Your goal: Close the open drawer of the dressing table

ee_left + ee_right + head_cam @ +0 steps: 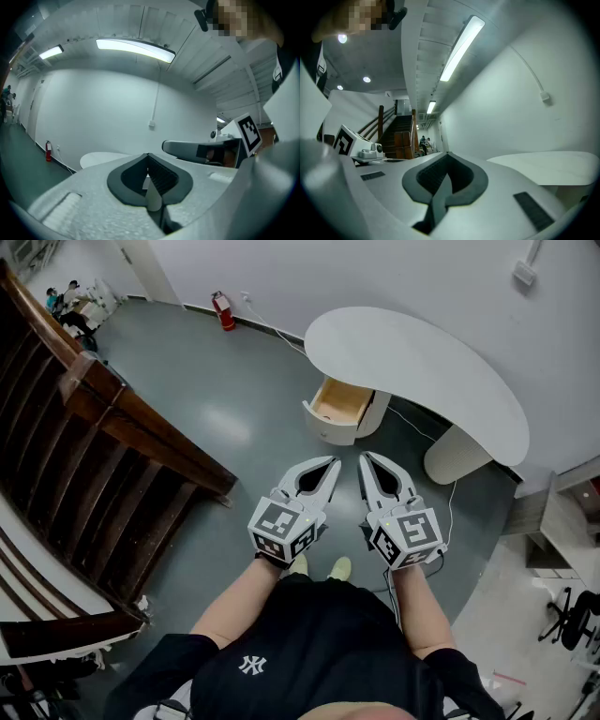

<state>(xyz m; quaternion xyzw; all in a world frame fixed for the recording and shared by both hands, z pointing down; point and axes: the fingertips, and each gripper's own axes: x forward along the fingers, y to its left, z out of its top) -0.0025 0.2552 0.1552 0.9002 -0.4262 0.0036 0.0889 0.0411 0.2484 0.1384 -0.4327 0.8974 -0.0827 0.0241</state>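
Observation:
The white dressing table [422,362] with a curved top stands against the far wall. Its wood-lined drawer [342,404] is pulled out at the table's left end, toward me. My left gripper [332,463] and right gripper [366,458] are held side by side above the floor, well short of the drawer, both shut on nothing. In the left gripper view the shut left gripper [148,155] points up at the wall, with the tabletop [101,159] low behind it. The right gripper view has the shut right gripper [446,153] and the tabletop [553,166] at its right.
A dark wooden stair railing [112,456] runs along the left. A red fire extinguisher [223,311] stands by the far wall. A cable [452,507] trails on the floor near the table's pedestal leg [457,454]. Office chairs [572,610] stand at the right.

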